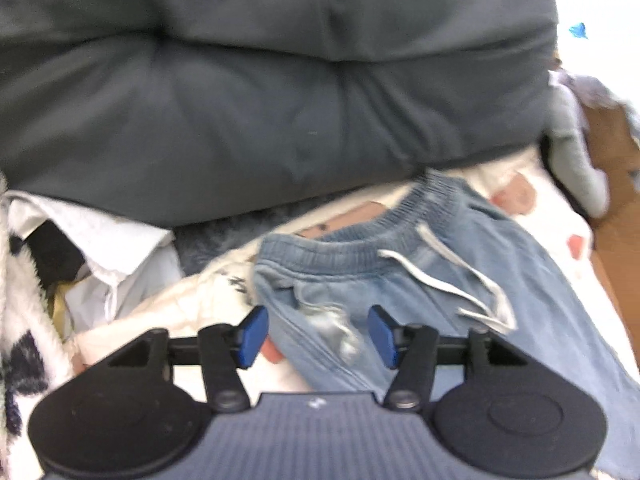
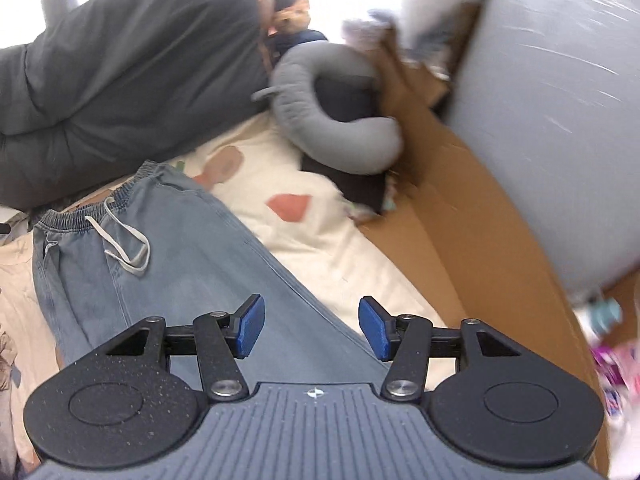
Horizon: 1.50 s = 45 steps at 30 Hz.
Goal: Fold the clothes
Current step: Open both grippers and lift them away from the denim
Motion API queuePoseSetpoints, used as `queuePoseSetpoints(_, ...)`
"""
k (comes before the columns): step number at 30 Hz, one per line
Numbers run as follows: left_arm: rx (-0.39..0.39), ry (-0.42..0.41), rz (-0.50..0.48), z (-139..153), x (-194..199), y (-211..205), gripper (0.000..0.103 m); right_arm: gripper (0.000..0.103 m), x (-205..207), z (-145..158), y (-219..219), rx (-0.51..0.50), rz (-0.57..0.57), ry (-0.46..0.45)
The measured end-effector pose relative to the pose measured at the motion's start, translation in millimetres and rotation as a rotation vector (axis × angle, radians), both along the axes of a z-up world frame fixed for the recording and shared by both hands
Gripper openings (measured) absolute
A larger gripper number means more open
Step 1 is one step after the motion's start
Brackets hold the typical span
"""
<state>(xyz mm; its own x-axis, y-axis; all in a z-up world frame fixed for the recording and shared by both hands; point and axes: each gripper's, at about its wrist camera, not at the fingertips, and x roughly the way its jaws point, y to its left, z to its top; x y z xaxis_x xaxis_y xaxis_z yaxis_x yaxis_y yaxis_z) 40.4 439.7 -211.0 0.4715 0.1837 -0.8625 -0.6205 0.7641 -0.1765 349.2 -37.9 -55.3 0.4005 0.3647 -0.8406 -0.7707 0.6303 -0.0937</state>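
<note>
Light blue denim trousers (image 1: 472, 280) with an elastic waistband and a white drawstring (image 1: 452, 284) lie flat on a cream patterned sheet (image 1: 180, 308). My left gripper (image 1: 318, 332) is open, hovering over the left side of the trousers just below the waistband, with nothing between its blue pads. In the right wrist view the same trousers (image 2: 192, 248) stretch from the waistband at the left down under my right gripper (image 2: 312, 326). That gripper is open above a trouser leg, near its right-hand seam, holding nothing.
A big dark grey cushion (image 1: 260, 80) borders the sheet at the back. A grey neck pillow (image 2: 320, 112) and a dark item lie at the far right by a brown cardboard box (image 2: 452, 232). White and fluffy patterned cloth (image 1: 92, 248) is piled at the left.
</note>
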Motion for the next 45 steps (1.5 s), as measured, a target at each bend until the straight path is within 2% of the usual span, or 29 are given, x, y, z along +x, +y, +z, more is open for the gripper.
queuePoseSetpoints(4,-0.017,-0.013,-0.027,25,-4,-17,0.060,0.061,-21,32,-58,0.043,-0.088,-0.022)
queuePoseSetpoints(6,-0.022,-0.024,-0.036,40,-8,-26,0.065,0.062,-31,47,-86,0.071,-0.133,-0.031)
queuePoseSetpoints(14,-0.049,-0.022,-0.118,92,-18,-62,0.066,0.063,-72,92,-191,0.188,-0.304,0.008)
queuePoseSetpoints(25,-0.060,-0.006,-0.200,148,-26,-95,0.070,0.064,-133,190,-273,0.282,-0.360,-0.108)
queuePoseSetpoints(32,-0.099,-0.028,-0.202,169,-23,-100,0.071,0.066,-158,229,-328,0.288,-0.405,-0.157)
queuePoseSetpoints(38,-0.162,-0.025,-0.178,169,-13,-97,0.073,0.069,-182,232,-371,0.279,-0.450,-0.173)
queuePoseSetpoints(42,-0.185,-0.010,-0.192,169,-11,-102,0.073,0.069,-201,210,-391,0.255,-0.479,-0.170)
queuePoseSetpoints(45,-0.179,0.004,-0.202,167,-7,-108,0.073,0.069,-212,182,-405,0.302,-0.511,-0.133)
